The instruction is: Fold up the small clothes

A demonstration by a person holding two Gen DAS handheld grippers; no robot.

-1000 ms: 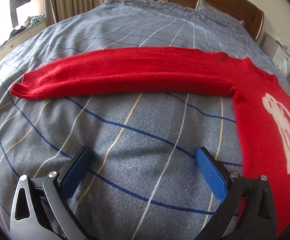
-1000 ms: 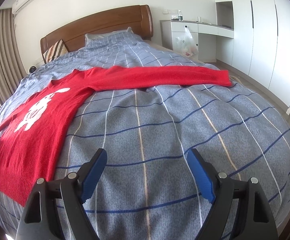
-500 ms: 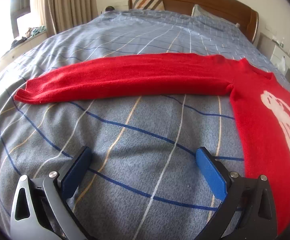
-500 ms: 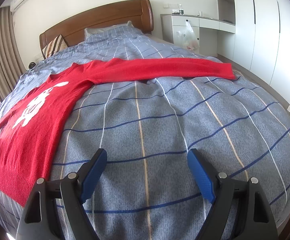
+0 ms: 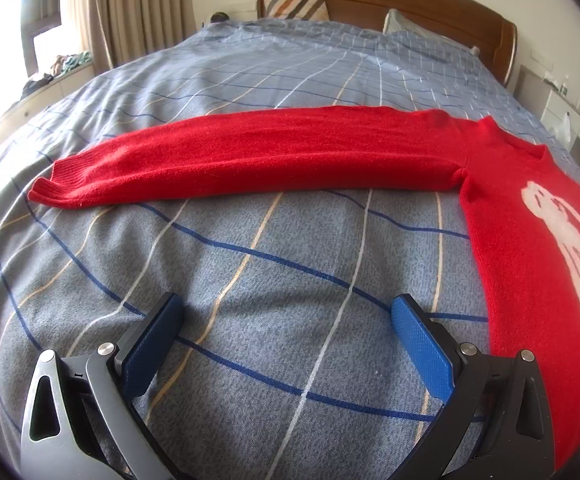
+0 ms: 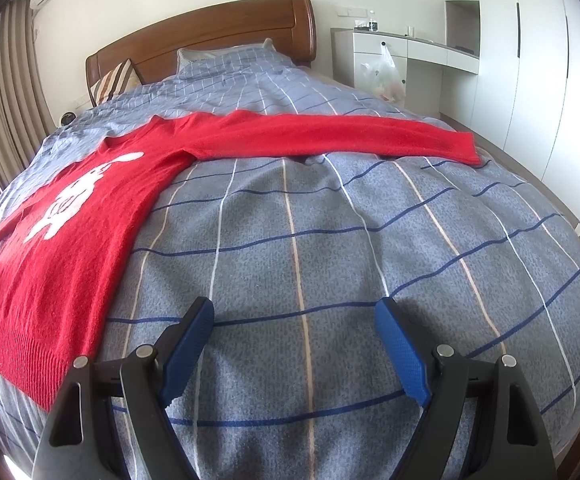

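Observation:
A red sweater [image 5: 529,248] with a white animal figure lies flat on the bed, both sleeves stretched out sideways. In the left wrist view its sleeve [image 5: 250,160] runs across the middle, the cuff at far left. In the right wrist view the sweater [image 6: 90,216] is at left and its other sleeve [image 6: 349,136] reaches right. My left gripper [image 5: 286,312] is open and empty above the blanket, short of the sleeve. My right gripper [image 6: 294,314] is open and empty above the blanket, right of the sweater's hem.
The bed has a blue-grey checked blanket [image 6: 329,248], a wooden headboard [image 6: 210,36], and pillows [image 5: 293,4]. Curtains and a window sill [image 5: 58,68] are to the left. A white desk with a plastic bag [image 6: 381,72] and wardrobes [image 6: 549,60] stand to the right.
Both grippers have tilted up or drawn back slightly, so the sweater sits a little lower and farther in each view. Both stay open. The sweater has not moved.

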